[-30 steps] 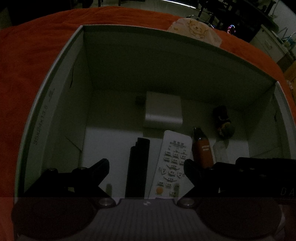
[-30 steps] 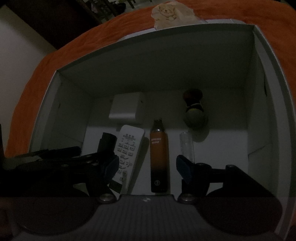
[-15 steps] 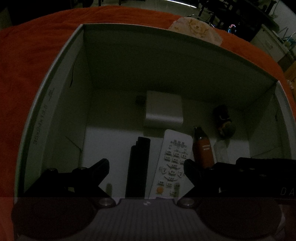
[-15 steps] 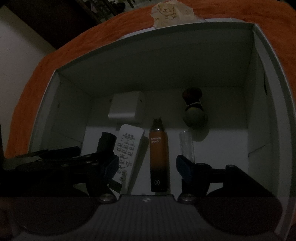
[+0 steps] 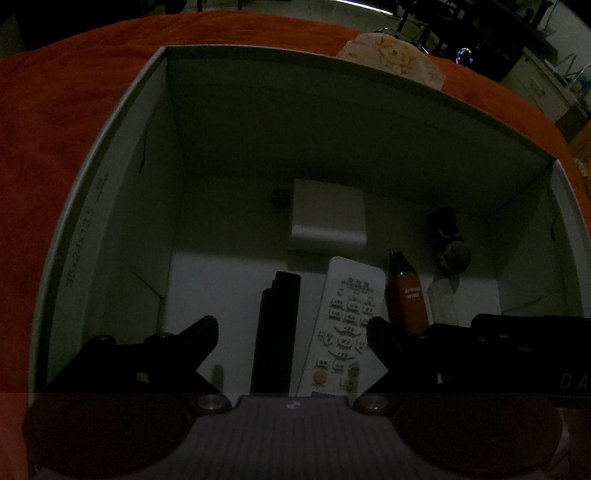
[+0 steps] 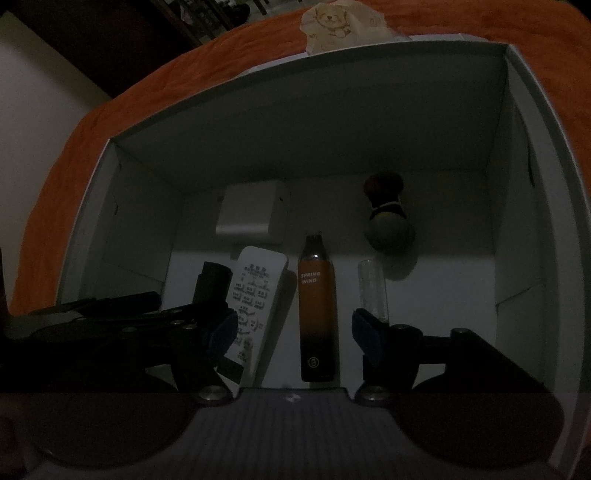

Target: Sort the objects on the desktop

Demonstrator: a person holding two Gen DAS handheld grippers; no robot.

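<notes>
A white cardboard box (image 5: pixel 110 155) (image 6: pixel 546 118) holds the sorted objects on its floor. They are a white remote (image 5: pixel 343 321) (image 6: pixel 256 299), an orange "SPRING WIND" bottle (image 5: pixel 406 295) (image 6: pixel 317 314), a black bar-shaped object (image 5: pixel 275 332) (image 6: pixel 212 280), a clear little tube (image 5: pixel 443 301) (image 6: pixel 373 291), a round-handled brush (image 5: pixel 448 240) (image 6: pixel 388 214) and a white block (image 5: pixel 328 218) (image 6: pixel 253 210). My left gripper (image 5: pixel 291 328) hangs open above the black bar and remote. My right gripper (image 6: pixel 294 328) is open over the bottle without touching it.
The box stands on an orange cloth (image 5: pixel 55 110) (image 6: pixel 74 155). Behind its far wall lies a tissue pack with a bear print (image 5: pixel 391 61) (image 6: pixel 340 22). Each gripper shows at the edge of the other's view. The scene is dim.
</notes>
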